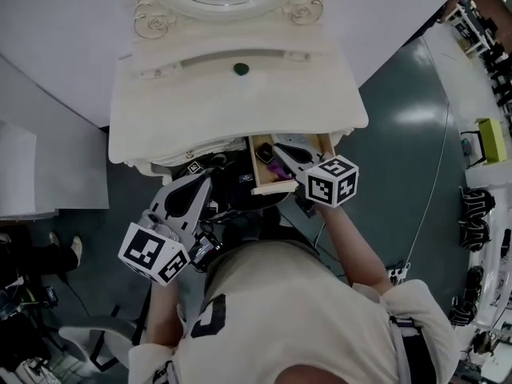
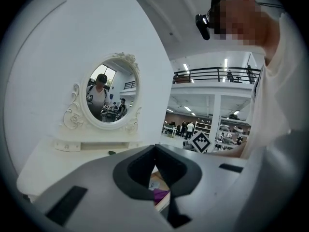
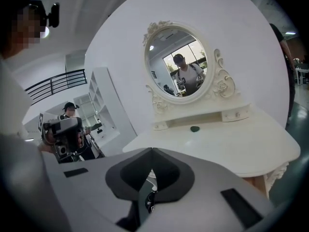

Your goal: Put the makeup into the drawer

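**Left gripper.** My left gripper (image 2: 154, 148) has its jaws brought together at the tips, with nothing clamped between them. It sits in front of the desk (image 1: 200, 110), at the left of the open drawer (image 1: 274, 187) and apart from it. Through the gap beneath the closed tips, the left gripper view shows part of the drawer interior.

**Right gripper.** My right gripper (image 3: 151, 150) also has its jaws fully together. No item shows between the tips. In the head view its closed end is over the open drawer and its marker cube (image 1: 332, 181) lies just off the drawer's front right corner. The right gripper view looks across the desk top toward the mirror (image 3: 179, 64).

**Makeup.** The makeup (image 1: 278, 169) lies inside the open drawer. A purple piece is near the drawer's middle and a dark piece (image 1: 264, 152) is just behind it, toward the desk. What each piece is cannot be made out. Neither gripper touches them.

**Drawer.** The drawer is pulled out from the front of the desk, on the right side. Its wooden rim and pale inside walls are visible.

**Desk.** The desk top is white. A small dark green object (image 1: 241, 69) rests on it near the base of the mirror, well apart from the drawer and both grippers.
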Tool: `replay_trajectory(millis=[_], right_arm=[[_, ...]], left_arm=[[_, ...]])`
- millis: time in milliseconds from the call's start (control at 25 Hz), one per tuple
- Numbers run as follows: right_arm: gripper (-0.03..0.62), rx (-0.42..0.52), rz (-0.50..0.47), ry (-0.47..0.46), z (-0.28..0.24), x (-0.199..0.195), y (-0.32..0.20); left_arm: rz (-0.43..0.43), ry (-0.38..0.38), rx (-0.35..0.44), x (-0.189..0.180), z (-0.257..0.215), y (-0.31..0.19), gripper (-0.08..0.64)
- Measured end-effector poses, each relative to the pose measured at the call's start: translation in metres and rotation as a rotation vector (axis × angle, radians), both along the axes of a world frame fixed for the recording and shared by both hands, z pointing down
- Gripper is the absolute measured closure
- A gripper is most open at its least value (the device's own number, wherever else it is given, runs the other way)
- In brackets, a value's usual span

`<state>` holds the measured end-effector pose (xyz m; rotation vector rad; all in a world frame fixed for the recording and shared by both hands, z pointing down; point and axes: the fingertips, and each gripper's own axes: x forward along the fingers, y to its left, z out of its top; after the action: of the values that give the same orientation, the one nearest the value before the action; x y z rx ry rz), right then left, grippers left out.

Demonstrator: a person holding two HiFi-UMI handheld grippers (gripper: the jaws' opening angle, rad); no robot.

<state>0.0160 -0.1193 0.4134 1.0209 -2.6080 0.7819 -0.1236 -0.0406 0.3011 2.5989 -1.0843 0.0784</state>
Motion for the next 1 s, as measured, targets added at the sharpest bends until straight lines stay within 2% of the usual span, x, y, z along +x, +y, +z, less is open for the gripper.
replay_trajectory(millis=[320, 520, 640, 800, 1000], right_arm=[[0.565, 0.052, -0.041, 0.009, -0.019, 0.015, -0.012], [0.563, 0.048, -0.097, 0.013, -0.014, 0.015, -0.024], [0.563, 0.048, -0.131, 0.006, -0.016, 0.022, -0.032], [0.563, 0.053, -0.129, 0.014, -0.011, 0.042, -0.056], [0.563, 0.068, -0.161, 0.033, 0.005, 0.046, -0.093]], left_arm=[[0.076, 0.077, -0.027, 0.047, 0.006, -0.002, 0.502], [0.144, 0.063, -0.017, 0.087, 0.002, -0.003, 0.502], [0.136, 0.045, -0.041, 0.104, 0.003, -0.009, 0.502], [0.115, 0.02, -0.066, 0.124, 0.006, -0.023, 0.502], [0.041, 0.005, -0.101, 0.137, 0.018, -0.038, 0.502]])
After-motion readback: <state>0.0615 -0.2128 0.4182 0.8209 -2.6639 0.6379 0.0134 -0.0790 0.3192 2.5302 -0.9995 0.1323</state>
